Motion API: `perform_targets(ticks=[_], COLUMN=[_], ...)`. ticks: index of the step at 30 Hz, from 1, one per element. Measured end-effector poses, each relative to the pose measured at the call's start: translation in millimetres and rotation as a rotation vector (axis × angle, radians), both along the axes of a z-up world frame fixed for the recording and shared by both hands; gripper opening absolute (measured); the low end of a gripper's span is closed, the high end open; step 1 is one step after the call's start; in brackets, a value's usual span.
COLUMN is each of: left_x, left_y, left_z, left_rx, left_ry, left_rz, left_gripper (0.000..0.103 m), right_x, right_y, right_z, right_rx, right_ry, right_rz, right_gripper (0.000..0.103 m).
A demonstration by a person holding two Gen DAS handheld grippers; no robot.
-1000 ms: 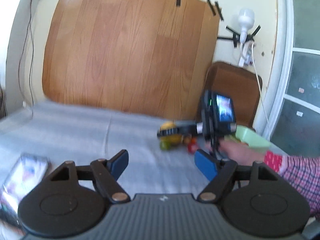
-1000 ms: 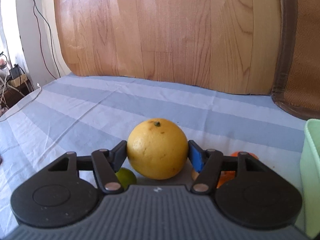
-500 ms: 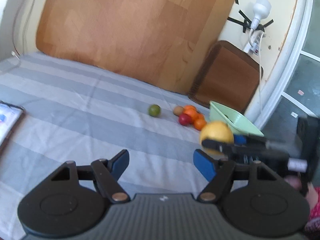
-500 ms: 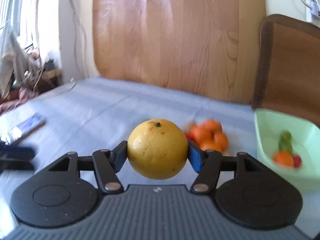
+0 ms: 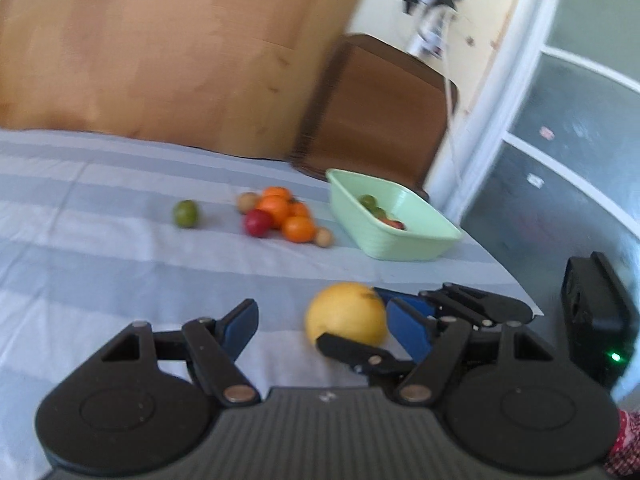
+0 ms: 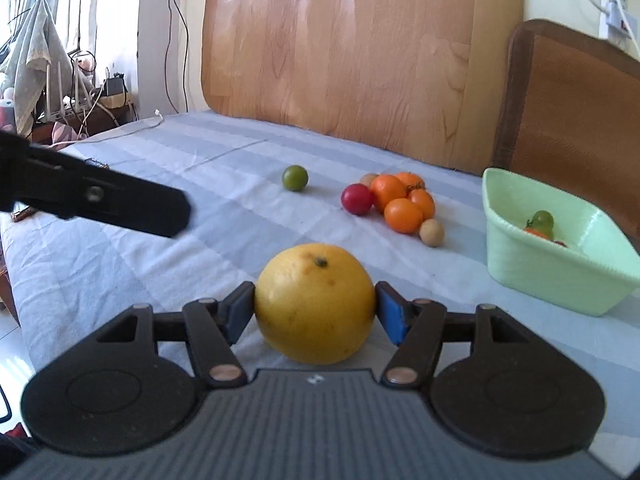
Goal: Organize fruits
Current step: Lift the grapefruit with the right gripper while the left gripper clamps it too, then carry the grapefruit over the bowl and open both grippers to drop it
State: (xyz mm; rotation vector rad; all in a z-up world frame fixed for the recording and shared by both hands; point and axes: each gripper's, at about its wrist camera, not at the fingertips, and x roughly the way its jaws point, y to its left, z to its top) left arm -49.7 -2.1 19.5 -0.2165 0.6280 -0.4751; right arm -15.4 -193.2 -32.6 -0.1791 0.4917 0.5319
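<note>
Currently the right gripper has the large yellow citrus between its blue pads; both pads touch the fruit's sides, and the jaws are opening at this moment. The fruit sits low over the striped blue-grey cloth, on the near part of the surface; whether it rests on the cloth I cannot tell. Stem scar faces up.

Left gripper: jaws stand fairly wide, nothing between them. From the left wrist view the yellow citrus and the right gripper's fingers lie just beyond its right pad. From the right wrist view, one black finger of the left gripper reaches in from the left edge, well apart from the fruit.

Farther back on the cloth: a lone green fruit, then a cluster with a red fruit, several oranges and two small tan fruits, touching one another. To the right of the cluster, the pale green tub holds a green fruit and some orange and red pieces, partly hidden by its wall.

A wooden board leans behind the surface.
</note>
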Motion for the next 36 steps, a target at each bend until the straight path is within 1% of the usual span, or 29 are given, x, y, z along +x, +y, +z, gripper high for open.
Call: perform_targets(ticks=[6,8,10,11,12,13,14,15,16,17,19,22,25,26,28,30,33,35,36], left_x=[19,26,32,35,38,41,43,44,46,49,56,74,102,116,143,176,210,223,227], left_y=[-44,-52,-57,-57,-57,-56,-54,-54,-55,-57,-63,-84,-117,-129,-147,-164,-178,-185,-187], left_z=[-6,-11,-17,-21,-25,-28,-30,-30,-28,-26,-15,9,32,38,42,37,18,4,-3], left_rx=[0.095,0.127,0.155,0.163,0.164,0.146,0.117,0.117,0.124,0.129,0.124,0.123,0.095,0.070,0.014,-0.052,-0.149,-0.186,-0.194], left_ry=[0.012,0.019,0.042,0.060,0.081,0.097,0.118,0.120,0.123,0.130,0.116,0.064,0.002,-0.013,0.002,0.071,0.199,0.267,0.287], left_rz=[-0.069,-0.074,-0.064,-0.059,-0.055,-0.058,-0.066,-0.057,-0.053,-0.052,-0.062,-0.093,-0.130,-0.149,-0.171,-0.195,-0.226,-0.237,-0.243], left_gripper=[0.074,0.074,0.074,0.072,0.072,0.068,0.067,0.066,0.066,0.066,0.066,0.066,0.065,0.065,0.064,0.064,0.064,0.064,0.064], right_x=[-10,-8,-9,-8,-8,-6,-4,-2,0,0,-1,3,18,24,40,59,87,99,103], right_y=[-12,-16,-18,-18,-17,-17,-16,-14,-13,-13,-15,-30,-56,-66,-83,-99,-123,-135,-138], right_z=[1,0,0,-1,-1,-2,-4,-6,-9,-10,-8,3,20,27,37,44,44,39,37], right_rx=[0.018,0.028,0.032,0.032,0.031,0.030,0.026,0.018,0.019,0.028,0.032,0.056,0.070,0.058,0.011,-0.042,-0.114,-0.155,-0.172], right_ry=[-0.035,-0.033,-0.036,-0.037,-0.037,-0.035,-0.030,-0.022,-0.014,-0.023,-0.043,-0.126,-0.196,-0.224,-0.268,-0.274,-0.213,-0.160,-0.140], right_rz=[0.011,0.014,0.021,0.029,0.037,0.047,0.056,0.065,0.076,0.074,0.066,0.015,-0.056,-0.087,-0.138,-0.170,-0.187,-0.182,-0.177], right_gripper=[0.070,0.072,0.072,0.072,0.072,0.072,0.071,0.071,0.066,0.066,0.065,0.065,0.065,0.065,0.065,0.065,0.065,0.065,0.065])
